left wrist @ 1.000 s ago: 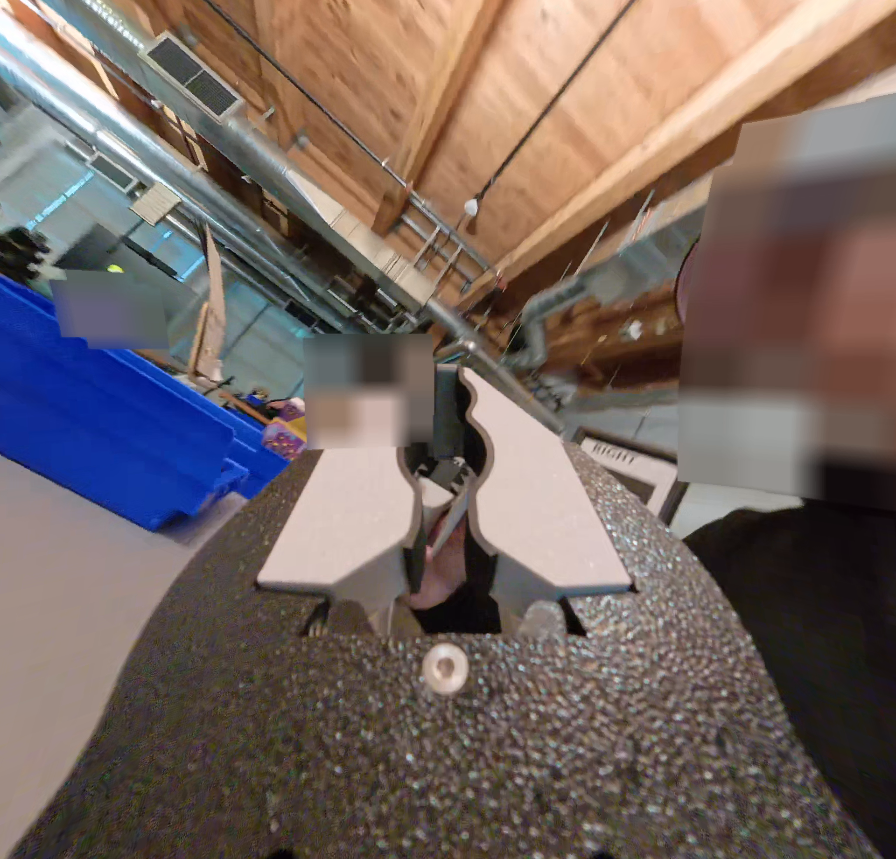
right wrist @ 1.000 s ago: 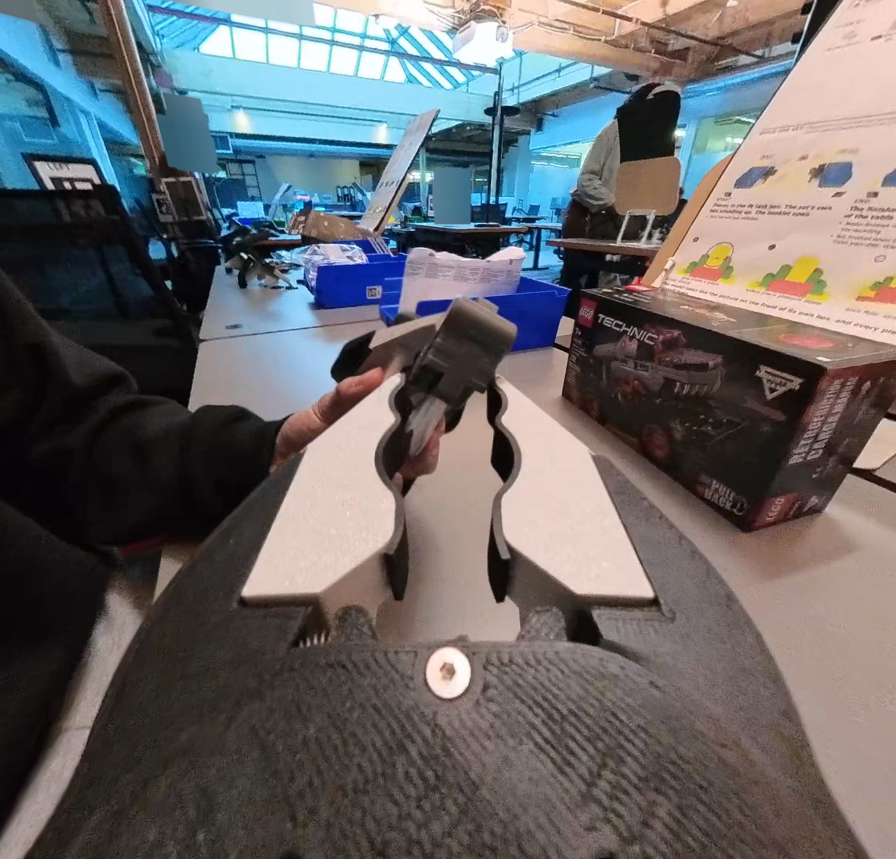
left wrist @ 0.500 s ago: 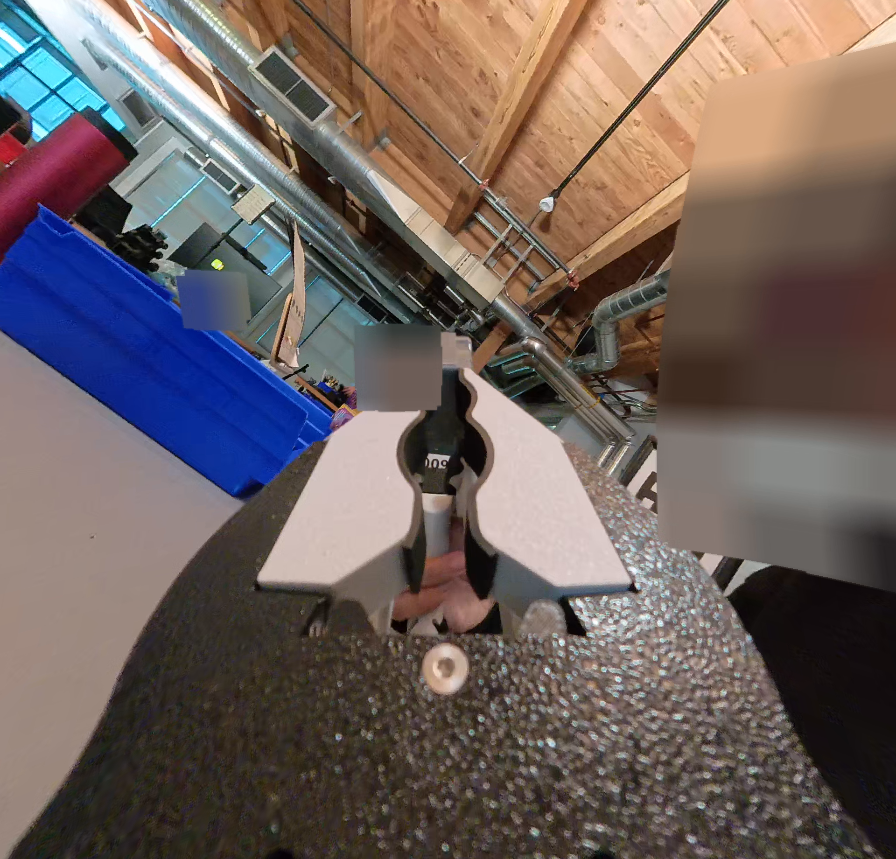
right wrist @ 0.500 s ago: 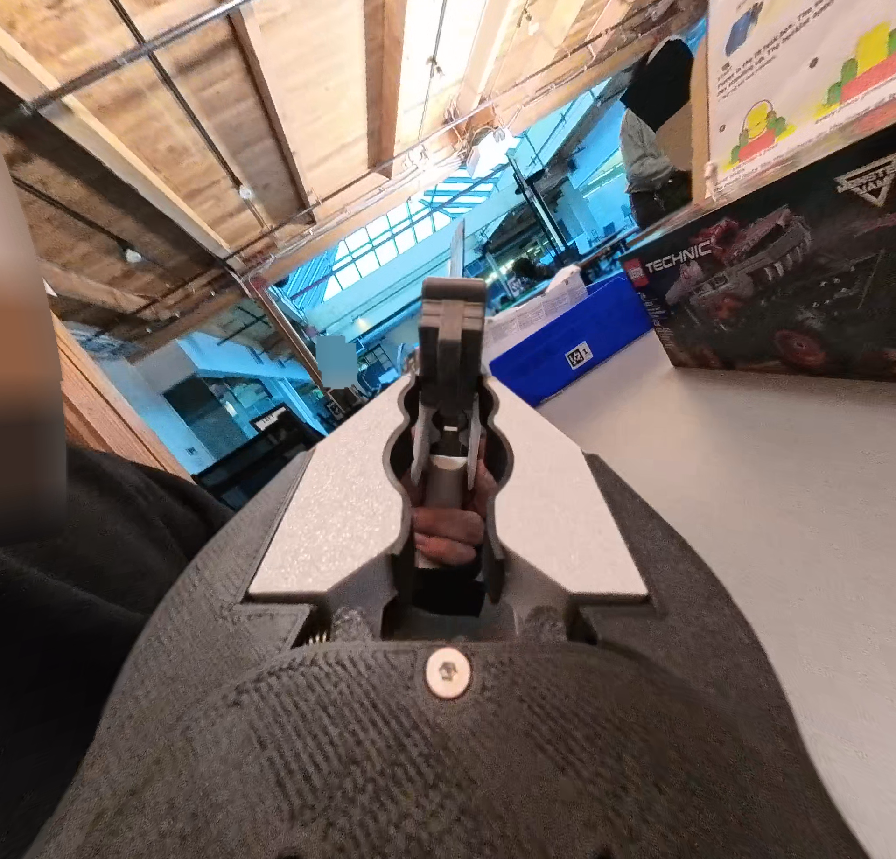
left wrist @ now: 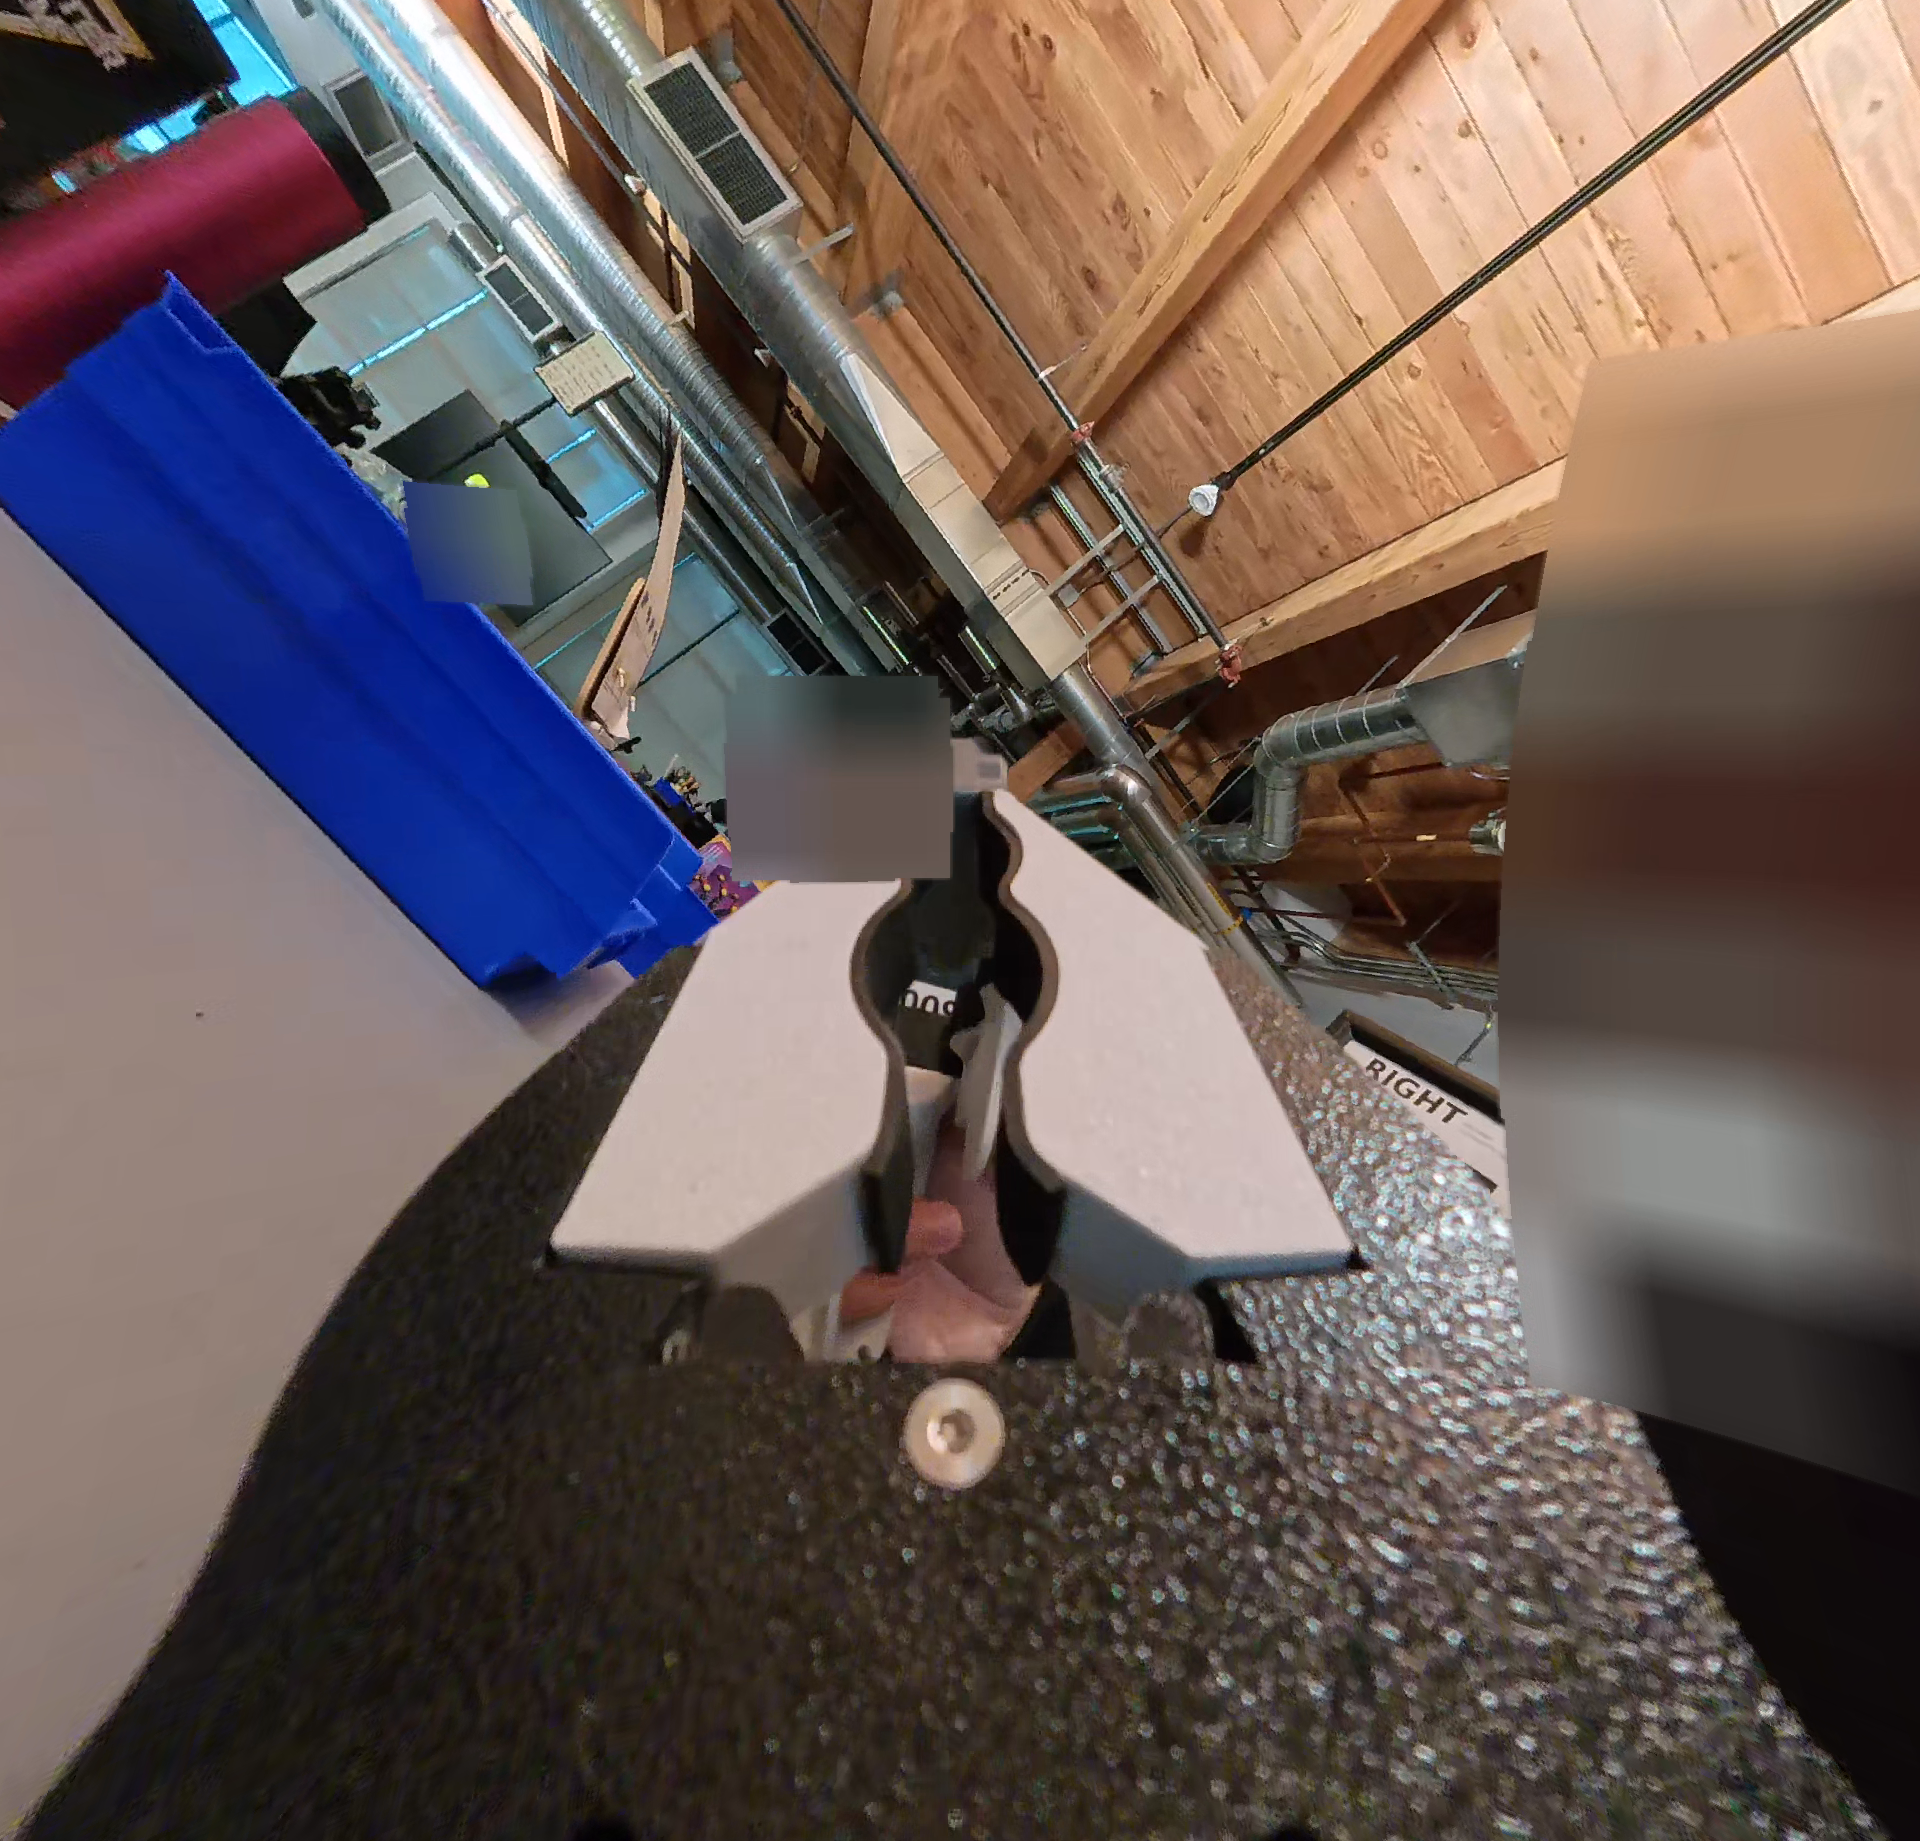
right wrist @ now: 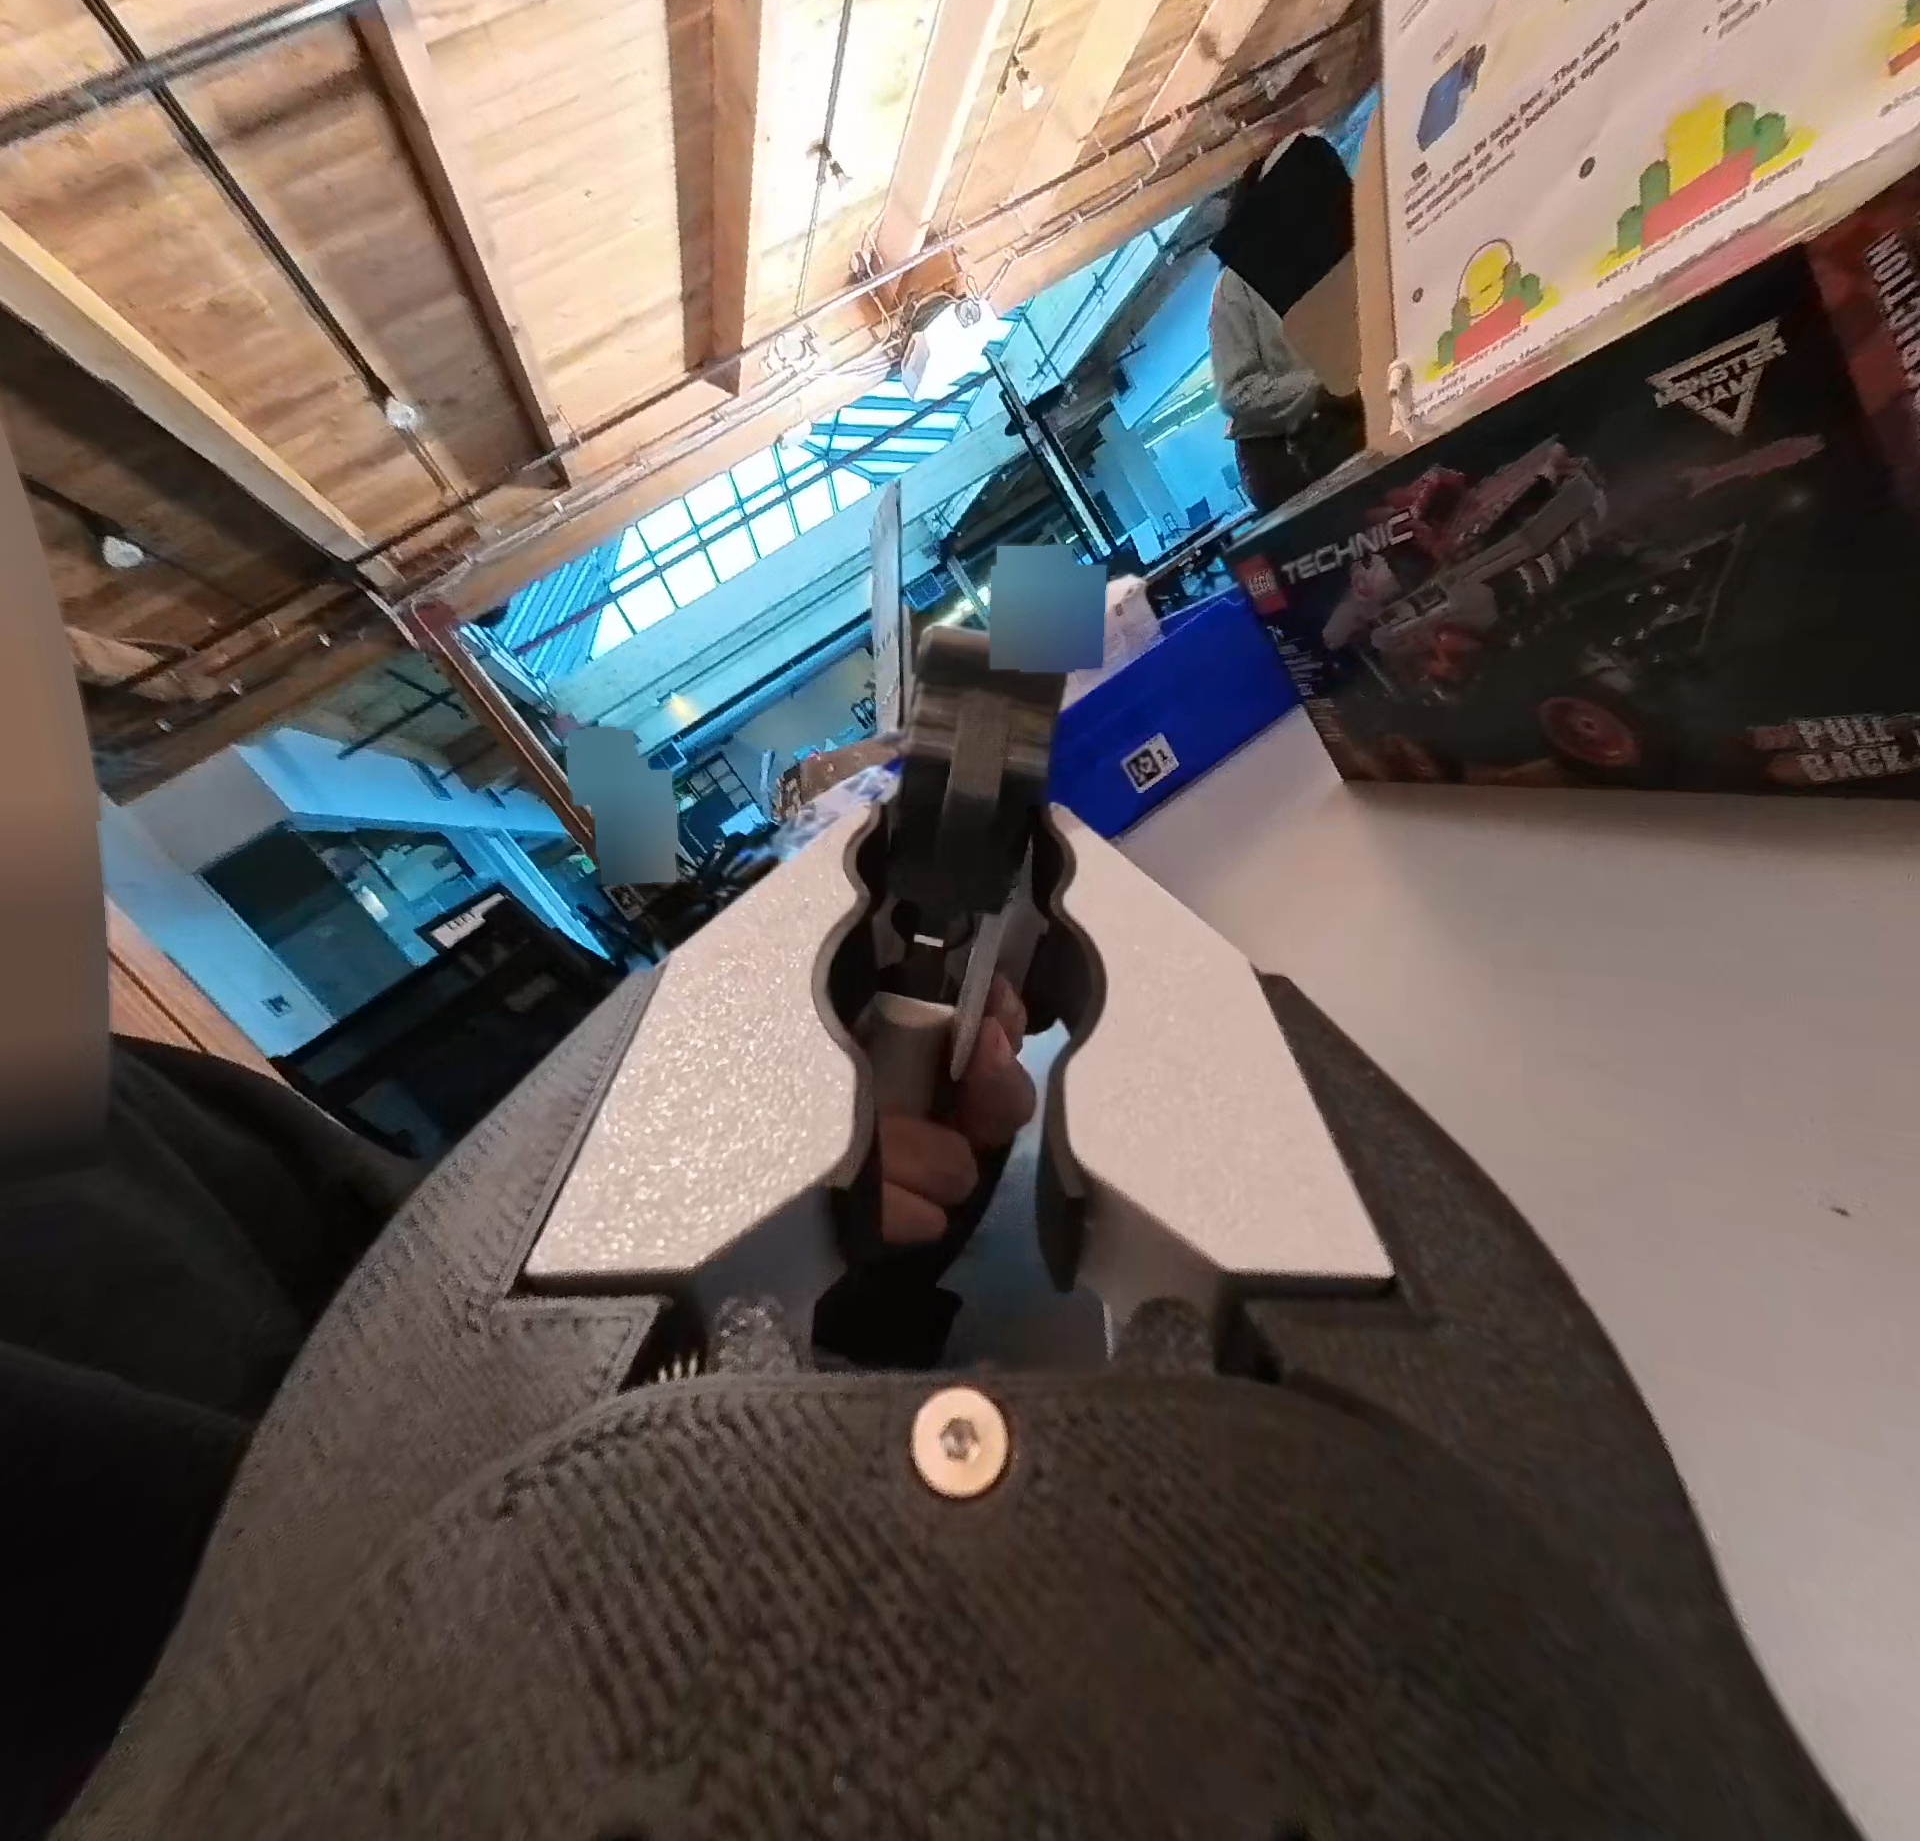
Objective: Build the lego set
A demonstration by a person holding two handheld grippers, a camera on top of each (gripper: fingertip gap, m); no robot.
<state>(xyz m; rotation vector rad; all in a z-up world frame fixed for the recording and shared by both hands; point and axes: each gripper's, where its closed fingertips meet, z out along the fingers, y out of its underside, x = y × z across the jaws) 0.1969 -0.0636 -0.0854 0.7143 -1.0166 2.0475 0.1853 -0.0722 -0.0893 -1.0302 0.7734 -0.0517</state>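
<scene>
No loose lego pieces show in either view. The dark lego box point(right wrist: 1610, 648) stands on the grey table point(right wrist: 1558, 1064) at the right. My two grippers point at each other and tilt up toward the ceiling. My right gripper point(right wrist: 961, 846) is open with a moderate gap and holds nothing. My left gripper point(right wrist: 982, 742) shows tip-on just beyond its fingertips, held by a hand point(right wrist: 935, 1137). In the left wrist view my left gripper point(left wrist: 966, 825) has only a narrow gap and is empty. Part of the right gripper point(left wrist: 935, 950) shows through that gap.
A blue bin point(right wrist: 1174, 721) sits behind the box, and it also shows at the table's edge in the left wrist view point(left wrist: 343, 669). A printed instruction sheet point(right wrist: 1621, 129) leans above the box. A person point(right wrist: 1278, 337) stands far behind. My dark sleeve fills the left side. Both grippers' tips are close together, under 4 cm apart.
The right gripper has tilted from level over the table up toward the ceiling. The left gripper has come into line between its fingers. Neither jaw gap has changed.
</scene>
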